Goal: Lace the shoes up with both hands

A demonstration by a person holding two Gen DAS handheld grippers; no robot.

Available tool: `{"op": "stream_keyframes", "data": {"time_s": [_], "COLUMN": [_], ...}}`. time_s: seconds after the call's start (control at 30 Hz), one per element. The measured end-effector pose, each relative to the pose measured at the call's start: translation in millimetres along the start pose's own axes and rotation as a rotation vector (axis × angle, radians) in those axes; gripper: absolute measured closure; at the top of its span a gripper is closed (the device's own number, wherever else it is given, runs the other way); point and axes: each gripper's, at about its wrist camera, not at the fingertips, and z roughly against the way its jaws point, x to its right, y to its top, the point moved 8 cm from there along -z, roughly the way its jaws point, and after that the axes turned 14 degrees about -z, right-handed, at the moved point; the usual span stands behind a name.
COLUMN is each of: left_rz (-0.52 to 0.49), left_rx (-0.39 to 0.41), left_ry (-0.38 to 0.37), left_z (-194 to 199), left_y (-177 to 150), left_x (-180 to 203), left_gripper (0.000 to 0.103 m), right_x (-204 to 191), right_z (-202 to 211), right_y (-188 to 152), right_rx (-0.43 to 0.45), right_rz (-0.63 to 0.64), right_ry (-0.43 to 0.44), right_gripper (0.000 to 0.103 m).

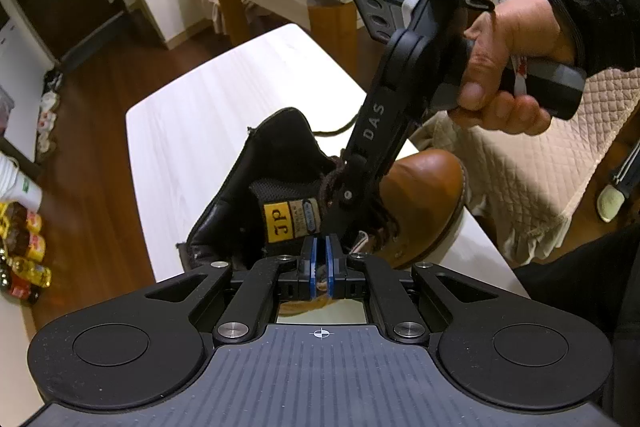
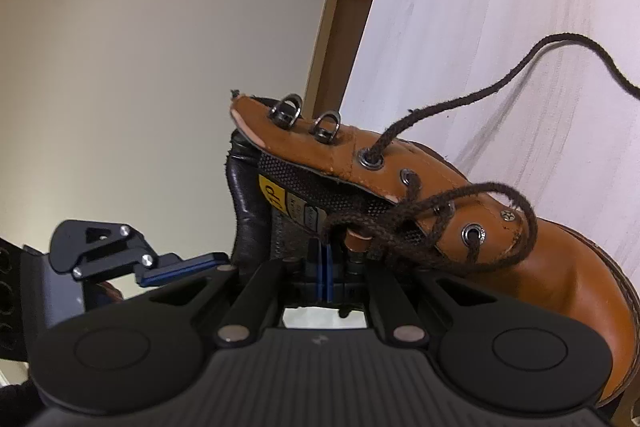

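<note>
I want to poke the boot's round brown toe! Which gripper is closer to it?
Right. The right gripper sits at the laces, just behind the toe; the left gripper is farther back by the black collar.

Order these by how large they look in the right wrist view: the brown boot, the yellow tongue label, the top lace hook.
1. Brown boot, by far the largest.
2. Yellow tongue label.
3. Top lace hook.
The label is partly hidden, and it and the hook look close in size, so their order is unsure.
</note>
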Motion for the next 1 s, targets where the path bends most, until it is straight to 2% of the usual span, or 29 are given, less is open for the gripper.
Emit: {"op": "stream_keyframes", "data": {"time_s": [0.2,0.47,0.57,0.67,0.73,0.8,0.87,1.0], "left_rz": [0.001,0.005,0.016,0.077,0.116,0.188,0.242,0.369], "left_rx": [0.0,0.001,0.013,0.071,0.096,0.11,0.082,0.022], "left_ry": [0.004,0.013,0.038,0.073,0.057,0.01,-0.008,0.013], "left_z": [0.4,0.9,5.5,28.5,39.0,45.8,34.5,-3.8], "left_y": [-0.9,-1.0,-1.0,0.2,-0.3,-4.2,-12.5,-26.4], "left_x": [0.8,1.1,0.5,0.9,5.8,19.4,31.2,36.3], "left_gripper": [0.1,0.1,0.1,0.096,0.096,0.096,0.093,0.093], "right_x": [-3.3,-1.7,0.1,1.3,2.4,3.4,4.5,6.8], "right_z": [19.2,11.5,7.6,11.5,14.4,18.9,19.0,20.7], "right_y": [8.9,3.8,0.0,2.9,5.3,7.3,8.0,10.4], "right_rx": [-0.013,-0.073,-0.083,-0.07,-0.066,-0.065,-0.063,-0.059], "right_rz": [-0.011,0.022,0.033,0.028,0.028,0.028,0.021,0.011], "right_ry": [0.017,-0.028,-0.044,-0.041,-0.04,-0.036,-0.031,-0.018], "right_gripper": [0.1,0.1,0.1,0.1,0.1,0.1,0.1,0.1]}}
